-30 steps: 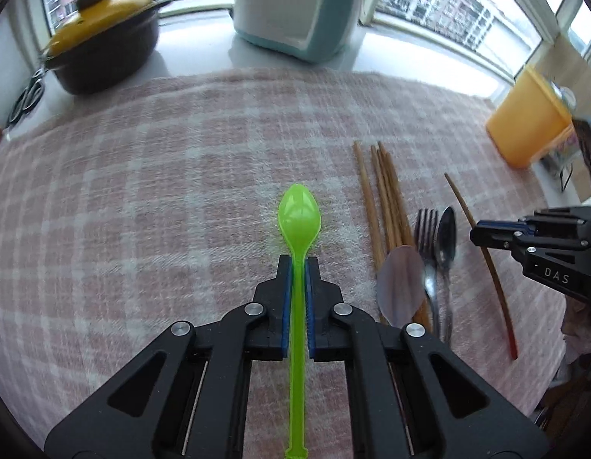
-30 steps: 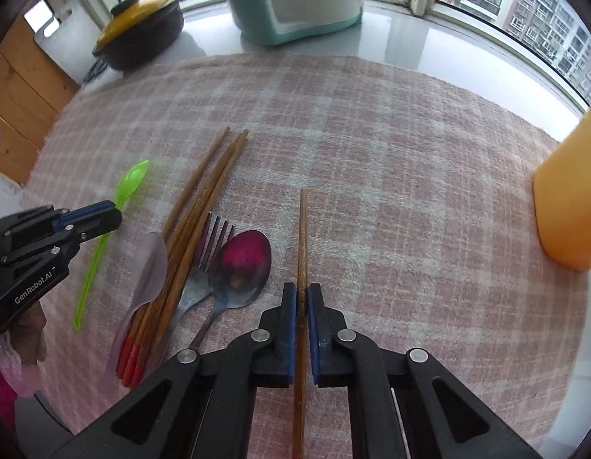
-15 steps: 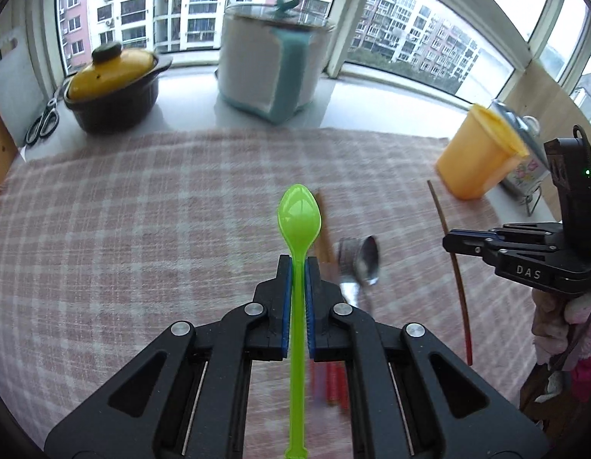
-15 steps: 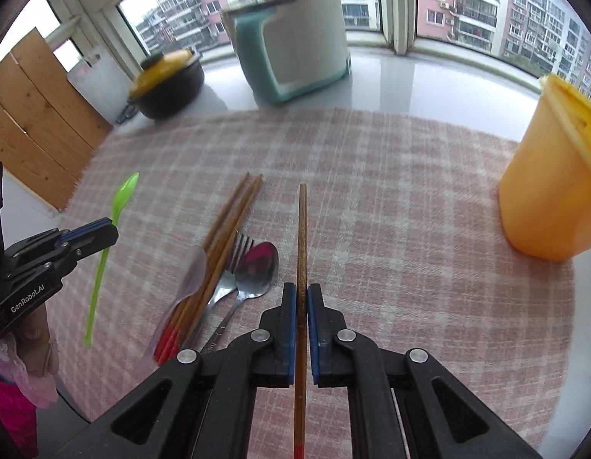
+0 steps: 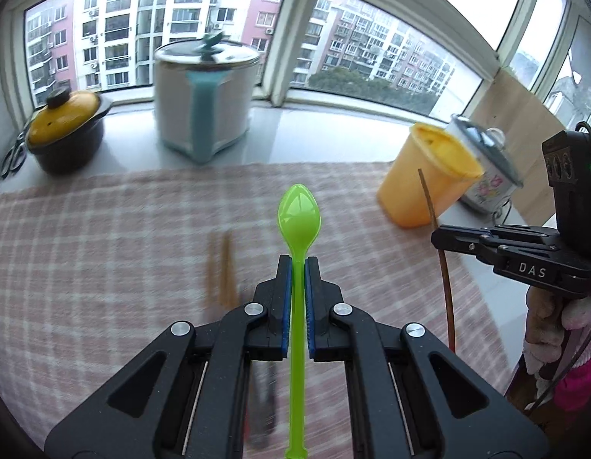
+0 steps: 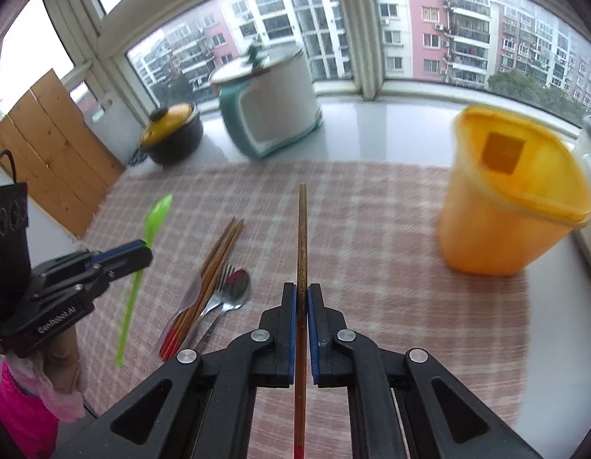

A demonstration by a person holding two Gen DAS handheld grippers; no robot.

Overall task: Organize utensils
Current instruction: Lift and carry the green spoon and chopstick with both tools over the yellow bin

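Utensils are partly gathered: a green plastic spoon [image 5: 298, 217] is pinched by its handle in the left gripper [image 5: 297, 264], and one wooden chopstick [image 6: 302, 237] is pinched in the right gripper [image 6: 301, 290], both raised above the checked cloth [image 6: 372, 267] on the counter. Left lying together on the cloth are more chopsticks [image 6: 215, 264], a fork [image 6: 215, 298] and a metal spoon [image 6: 236, 290]. Nearby stands an open orange container [image 6: 513, 206], probably their destination. The left view is motion-blurred, and the pile mostly hidden there.
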